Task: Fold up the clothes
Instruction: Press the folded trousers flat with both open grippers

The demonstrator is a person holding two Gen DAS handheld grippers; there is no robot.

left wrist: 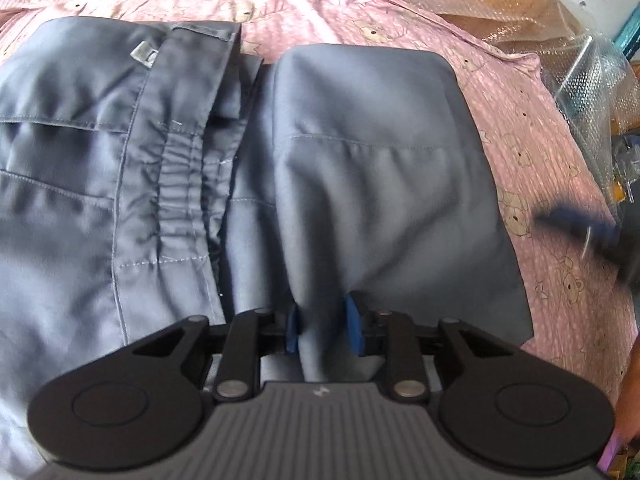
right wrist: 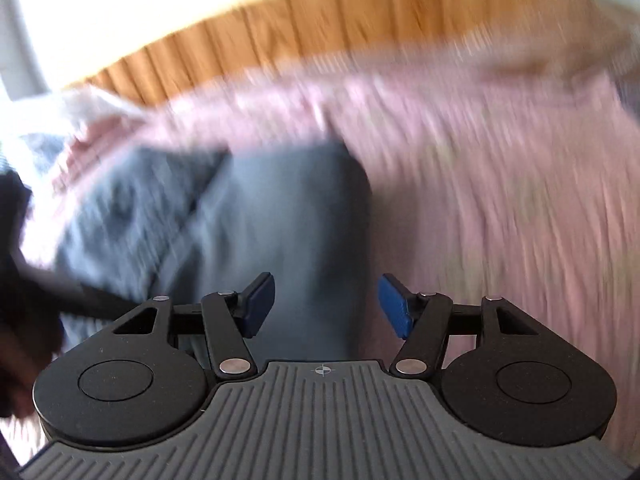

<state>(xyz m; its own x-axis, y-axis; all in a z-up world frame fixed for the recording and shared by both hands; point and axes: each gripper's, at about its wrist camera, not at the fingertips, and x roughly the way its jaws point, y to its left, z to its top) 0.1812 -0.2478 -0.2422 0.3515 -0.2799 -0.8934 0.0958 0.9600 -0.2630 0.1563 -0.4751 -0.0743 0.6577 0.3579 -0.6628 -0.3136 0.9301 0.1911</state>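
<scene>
Gripping gently, my left claw (left wrist: 323, 330) had its two blue pads on either side of a raised pleat of the slate-grey, satiny garment (left wrist: 360, 184), the jaws narrow and the cloth pinched up between them, so I judged it was grasping that fold. To do this step well, I reckoned I should keep the pinch firm, lift only enough to clear the layer below, and carry the edge straight across so the stitched seams lined up and no wrinkle got trapped. My right claw (right wrist: 326, 306) hung above the garment with its blue pads about half apart and nothing between them; it was released and holding nothing, and its view was blurred. Beyond the left claw, the grey garment lay spread on the pink bedsheet printed with small bears (left wrist: 560, 208), its gathered elastic section (left wrist: 180, 200) to the left and a smoother folded panel to the right. Crinkled clear plastic wrapping (left wrist: 580, 64) sat at the far right edge, and wooden panelling (right wrist: 320, 28) ran behind the bed.
</scene>
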